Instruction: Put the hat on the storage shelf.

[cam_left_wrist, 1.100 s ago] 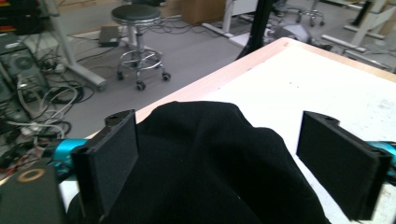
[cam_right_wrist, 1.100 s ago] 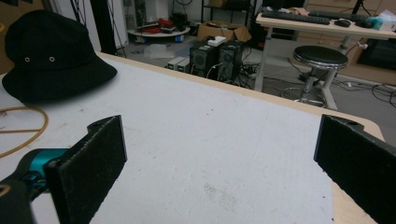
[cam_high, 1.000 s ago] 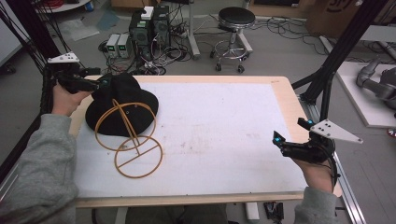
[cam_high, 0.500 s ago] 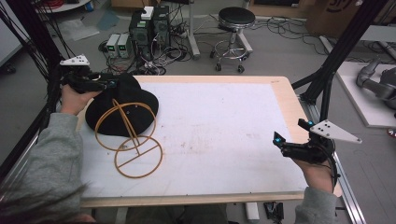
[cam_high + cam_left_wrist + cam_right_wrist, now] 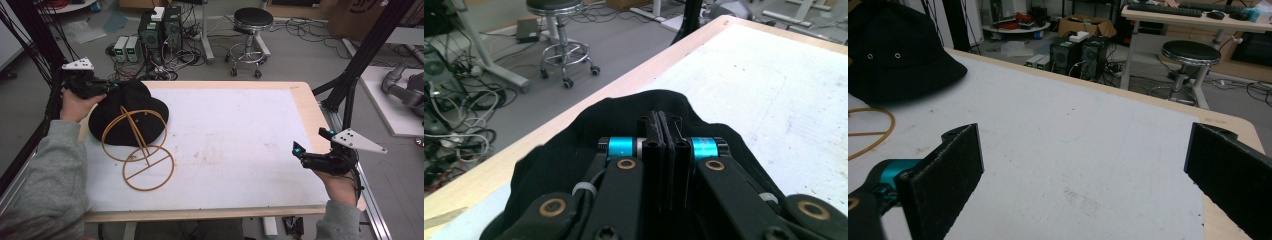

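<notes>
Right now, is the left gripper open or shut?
Shut on the hat: the left gripper has its jaws pressed together, having just closed, pinching black fabric at the brim.

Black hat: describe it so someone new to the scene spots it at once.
Start at the white-topped table and go to its far left corner in the high view. There lies the black hat, a soft brimmed bucket hat with small eyelets, under a tan wire stand. It is the only dark fabric thing there, and the left gripper is shut on its edge.
</notes>
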The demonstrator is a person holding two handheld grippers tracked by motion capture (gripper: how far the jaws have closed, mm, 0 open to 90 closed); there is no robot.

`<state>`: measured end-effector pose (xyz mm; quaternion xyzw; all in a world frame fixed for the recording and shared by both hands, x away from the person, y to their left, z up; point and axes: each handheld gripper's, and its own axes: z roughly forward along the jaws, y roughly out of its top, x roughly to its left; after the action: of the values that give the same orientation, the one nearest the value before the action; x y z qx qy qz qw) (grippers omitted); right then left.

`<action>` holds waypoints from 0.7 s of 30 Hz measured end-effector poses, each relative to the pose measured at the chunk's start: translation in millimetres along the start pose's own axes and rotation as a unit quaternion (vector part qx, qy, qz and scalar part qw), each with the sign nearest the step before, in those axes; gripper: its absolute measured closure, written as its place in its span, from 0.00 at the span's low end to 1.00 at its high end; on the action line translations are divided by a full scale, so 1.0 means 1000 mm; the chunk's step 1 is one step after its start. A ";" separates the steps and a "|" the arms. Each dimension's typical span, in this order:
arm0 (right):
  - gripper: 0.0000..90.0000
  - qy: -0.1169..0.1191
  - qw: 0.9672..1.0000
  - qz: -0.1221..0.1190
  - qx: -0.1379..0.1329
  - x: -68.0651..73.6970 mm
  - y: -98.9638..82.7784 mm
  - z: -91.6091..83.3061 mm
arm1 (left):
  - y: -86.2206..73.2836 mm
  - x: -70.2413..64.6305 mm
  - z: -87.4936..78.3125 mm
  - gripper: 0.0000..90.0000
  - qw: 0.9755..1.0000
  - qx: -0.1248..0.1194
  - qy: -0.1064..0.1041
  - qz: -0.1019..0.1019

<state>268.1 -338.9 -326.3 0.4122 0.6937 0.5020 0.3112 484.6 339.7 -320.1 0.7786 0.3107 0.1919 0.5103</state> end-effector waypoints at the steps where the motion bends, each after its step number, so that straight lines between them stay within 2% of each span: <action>1: 0.02 0.001 1.000 0.001 0.001 0.000 0.000 0.000 | 0.002 0.000 -0.003 0.98 1.000 -0.004 -0.002 -0.002; 4: 0.02 0.003 1.000 0.002 -0.001 0.001 0.000 0.001 | 0.008 -0.001 -0.015 0.98 1.000 -0.018 -0.001 -0.002; 5: 0.02 0.004 1.000 0.000 -0.002 0.001 0.000 0.001 | 0.014 -0.001 -0.024 0.98 1.000 -0.023 0.003 0.002; 9: 0.02 0.008 1.000 -0.002 -0.004 0.001 0.001 0.000 | 0.022 -0.003 -0.037 0.98 0.999 -0.034 0.003 0.006; 16: 0.02 0.013 1.000 -0.001 -0.009 0.001 0.001 0.000 | 0.042 -0.009 -0.068 0.98 0.999 -0.035 0.015 0.028; 21: 0.02 0.017 1.000 0.001 -0.012 0.000 0.001 -0.001 | 0.058 -0.015 -0.090 0.98 0.998 -0.050 0.015 0.035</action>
<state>267.8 -339.0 -325.3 0.4010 0.6924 0.5174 0.3035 435.1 374.1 -229.8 0.7594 0.2807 0.2364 0.5372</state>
